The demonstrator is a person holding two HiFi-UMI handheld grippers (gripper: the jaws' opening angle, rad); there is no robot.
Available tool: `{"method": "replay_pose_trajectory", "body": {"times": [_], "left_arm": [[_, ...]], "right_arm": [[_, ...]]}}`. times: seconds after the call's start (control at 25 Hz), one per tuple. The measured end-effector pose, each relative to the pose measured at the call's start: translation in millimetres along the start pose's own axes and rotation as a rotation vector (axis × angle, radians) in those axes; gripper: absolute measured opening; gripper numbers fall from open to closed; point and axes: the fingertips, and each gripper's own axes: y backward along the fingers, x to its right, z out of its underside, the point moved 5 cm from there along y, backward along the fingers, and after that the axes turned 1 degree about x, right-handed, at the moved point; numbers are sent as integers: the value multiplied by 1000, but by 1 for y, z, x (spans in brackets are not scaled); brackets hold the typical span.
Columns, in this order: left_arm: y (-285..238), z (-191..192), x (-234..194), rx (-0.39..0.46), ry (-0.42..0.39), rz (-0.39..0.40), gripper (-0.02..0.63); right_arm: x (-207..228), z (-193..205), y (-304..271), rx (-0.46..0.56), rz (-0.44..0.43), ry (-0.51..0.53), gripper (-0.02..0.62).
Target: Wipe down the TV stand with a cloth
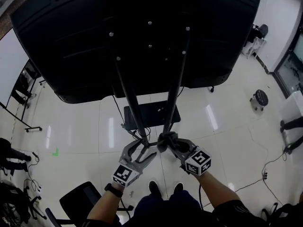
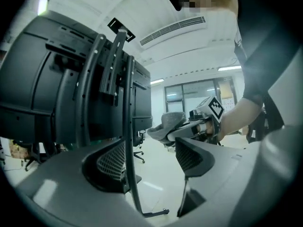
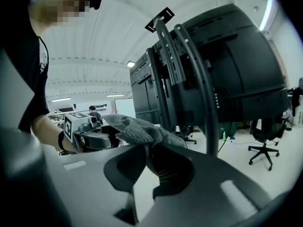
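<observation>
Cloth (image 3: pixel 135 129) — grey, clamped in right gripper's (image 3: pixel 149 148) jaws, at TV stand's right pole (image 1: pixel 177 84) | left gripper (image 2: pixel 151 145) — jaws apart, left pole (image 1: pixel 127 91) just beside its left jaw.

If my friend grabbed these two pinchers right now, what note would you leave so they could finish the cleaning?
Left gripper: open, and the stand's left pole shows between its jaws, not clamped.
Right gripper: shut on the grey cloth, low down by the right pole.
Done: can't tell what has been wiped so far.
Left: rub the cloth along both poles and the base shelf under the TV.
</observation>
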Motion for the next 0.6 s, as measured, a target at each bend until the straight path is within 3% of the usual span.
{"method": "replay_pose_trajectory", "body": {"times": [0.12,0.32,0.6], "left_arm": [[29,-25,17,39,-25,-18,352],[69,-49,57,76,1,-58,353],[101,-68,130,94,33,-113,353]], "right_arm": [[-24,-21,33,45,10,22,34],[-59,-41,87,91,7,96,33],[-102,-37,155,128,-47,117,34]]}}
